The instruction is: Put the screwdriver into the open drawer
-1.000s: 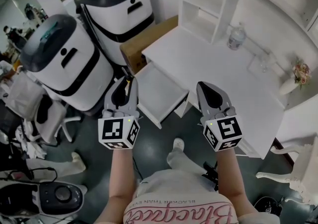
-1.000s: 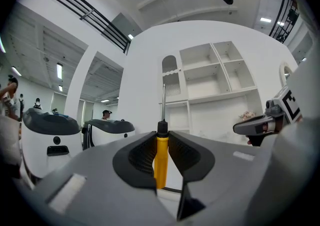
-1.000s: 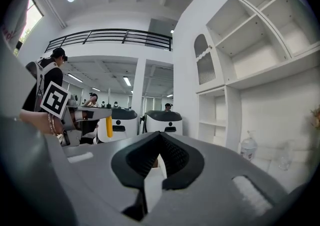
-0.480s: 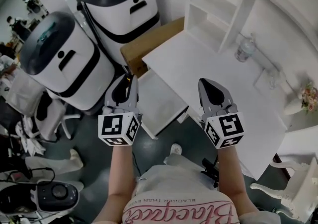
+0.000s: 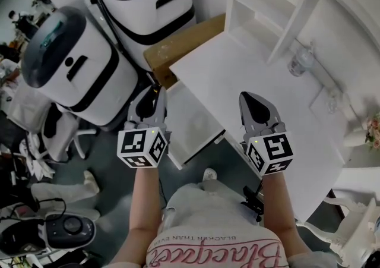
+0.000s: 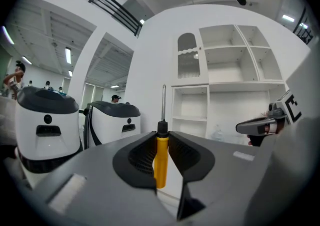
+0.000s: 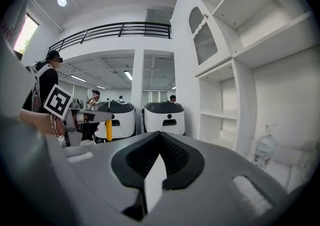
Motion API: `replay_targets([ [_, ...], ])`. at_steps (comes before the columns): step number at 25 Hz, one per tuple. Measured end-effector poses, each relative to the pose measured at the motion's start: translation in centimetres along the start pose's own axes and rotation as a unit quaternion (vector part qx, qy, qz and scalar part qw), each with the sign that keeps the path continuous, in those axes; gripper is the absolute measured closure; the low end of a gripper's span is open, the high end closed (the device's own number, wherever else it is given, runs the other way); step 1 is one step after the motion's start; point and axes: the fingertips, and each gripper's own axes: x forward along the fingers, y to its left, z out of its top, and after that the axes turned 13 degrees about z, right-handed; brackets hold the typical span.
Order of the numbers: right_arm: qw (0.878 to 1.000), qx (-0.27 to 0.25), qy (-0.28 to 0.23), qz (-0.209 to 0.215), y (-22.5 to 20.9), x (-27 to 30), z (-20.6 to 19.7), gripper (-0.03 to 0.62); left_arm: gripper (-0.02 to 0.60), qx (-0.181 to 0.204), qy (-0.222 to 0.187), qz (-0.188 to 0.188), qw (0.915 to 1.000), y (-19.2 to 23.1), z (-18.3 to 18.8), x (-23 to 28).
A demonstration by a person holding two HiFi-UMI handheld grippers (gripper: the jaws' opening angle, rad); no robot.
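On the shirt, upside down to the camera: pink script, roughly "Blacquee", and small capitals "BLACKER THAN EV", cut off. Square black-and-white code markers on the left gripper and right gripper.

We log the screwdriver: yellow handle, black collar, silvery shaft. Left gripper grey, pads black and ribbed, its cube in black-and-white square markers. Ahead of it, drawer and desk plain white; left of it, machines white, banded black.

Bright, even overhead light; fisheye-bent edges, dark vignetted corners.
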Motion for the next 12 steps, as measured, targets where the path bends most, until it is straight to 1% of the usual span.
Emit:
replay_targets([
  [4,1.0,0.015,0.018,-0.003,-0.7,0.6,-1.6,0.592,0.489,-0.018,0.032,-0.005,0.9993,0.1,-2.3,1.0],
  [12,0.996,0.056,0.067,-0.012,0.0,1.7,-5.9,0.592,0.489,-0.023,0.111,-0.014,0.9934,0.8,-8.1,1.6],
])
